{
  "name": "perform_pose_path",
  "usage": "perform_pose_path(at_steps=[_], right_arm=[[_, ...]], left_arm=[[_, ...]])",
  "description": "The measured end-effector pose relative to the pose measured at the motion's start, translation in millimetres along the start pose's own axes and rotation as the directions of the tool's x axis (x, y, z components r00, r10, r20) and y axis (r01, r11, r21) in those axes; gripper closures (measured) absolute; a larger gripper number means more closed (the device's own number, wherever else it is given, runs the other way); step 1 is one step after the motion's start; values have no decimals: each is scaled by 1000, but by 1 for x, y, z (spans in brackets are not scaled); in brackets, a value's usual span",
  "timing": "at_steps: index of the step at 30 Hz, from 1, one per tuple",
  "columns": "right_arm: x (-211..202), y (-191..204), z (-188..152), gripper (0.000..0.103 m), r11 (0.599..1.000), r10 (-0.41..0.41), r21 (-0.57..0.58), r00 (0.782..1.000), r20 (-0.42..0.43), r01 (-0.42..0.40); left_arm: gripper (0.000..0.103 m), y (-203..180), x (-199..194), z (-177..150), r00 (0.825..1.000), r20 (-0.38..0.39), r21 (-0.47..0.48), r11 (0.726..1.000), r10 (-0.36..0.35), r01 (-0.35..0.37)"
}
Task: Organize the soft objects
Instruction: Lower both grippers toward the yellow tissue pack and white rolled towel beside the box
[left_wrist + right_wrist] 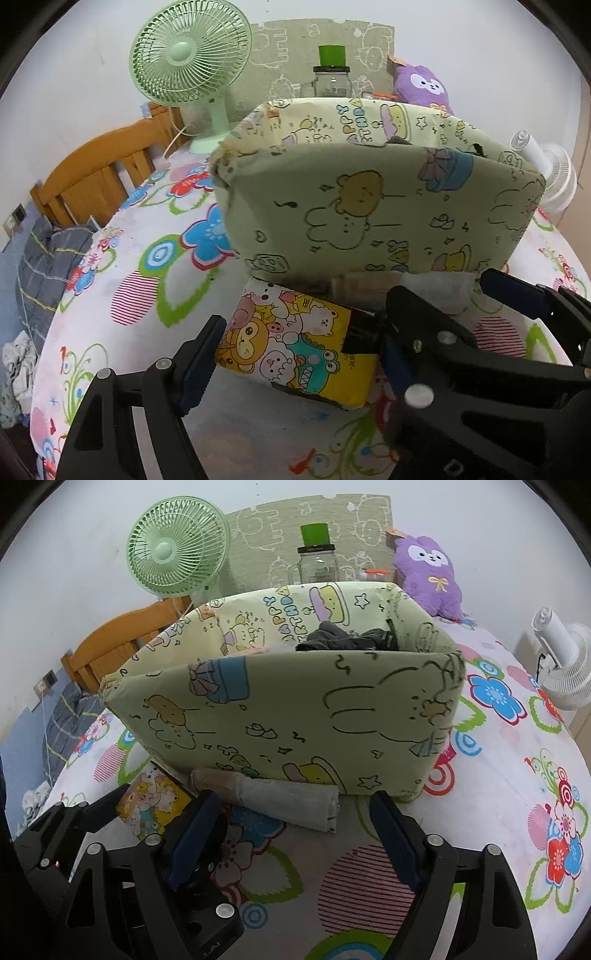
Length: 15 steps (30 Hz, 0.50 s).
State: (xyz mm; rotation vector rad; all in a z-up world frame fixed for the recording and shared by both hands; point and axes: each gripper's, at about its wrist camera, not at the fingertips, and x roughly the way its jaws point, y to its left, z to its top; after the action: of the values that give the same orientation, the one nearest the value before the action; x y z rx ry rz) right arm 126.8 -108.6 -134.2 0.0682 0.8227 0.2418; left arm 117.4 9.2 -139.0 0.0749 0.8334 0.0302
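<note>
The left gripper has its fingers spread around a cartoon-printed packet lying on the floral bed, while the right gripper, fingers apart and empty, sits just before a rolled grey cloth. Both items lie against a pale green fabric box holding dark clothes. Behind it stand a green fan, a jar and a purple plush.

Inside the far wall of the pale green fabric box in front of my tongs, hand-drawn letters read "HAPPY BIRTHDAY", running sideways. The yellow cartoon-animal packet carries small print on a black patch, too blurred for me to read. No other wording is legible.
</note>
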Motion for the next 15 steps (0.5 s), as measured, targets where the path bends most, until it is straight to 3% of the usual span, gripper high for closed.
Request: perform_pose_path(at_steps=[4, 8, 15], right_arm=[[7, 3, 2, 27, 999, 40, -12, 999, -27, -40], [11, 8, 2, 47, 999, 39, -33, 998, -47, -41], [8, 14, 0, 62, 998, 26, -57, 999, -36, -28]], left_arm=[[21, 3, 4, -1, 1000, -12, -5, 1000, 6, -6], [21, 3, 5, -4, 1000, -21, -4, 1000, 8, -8], [21, 2, 3, -4, 1000, -21, 1, 1000, 3, -3]])
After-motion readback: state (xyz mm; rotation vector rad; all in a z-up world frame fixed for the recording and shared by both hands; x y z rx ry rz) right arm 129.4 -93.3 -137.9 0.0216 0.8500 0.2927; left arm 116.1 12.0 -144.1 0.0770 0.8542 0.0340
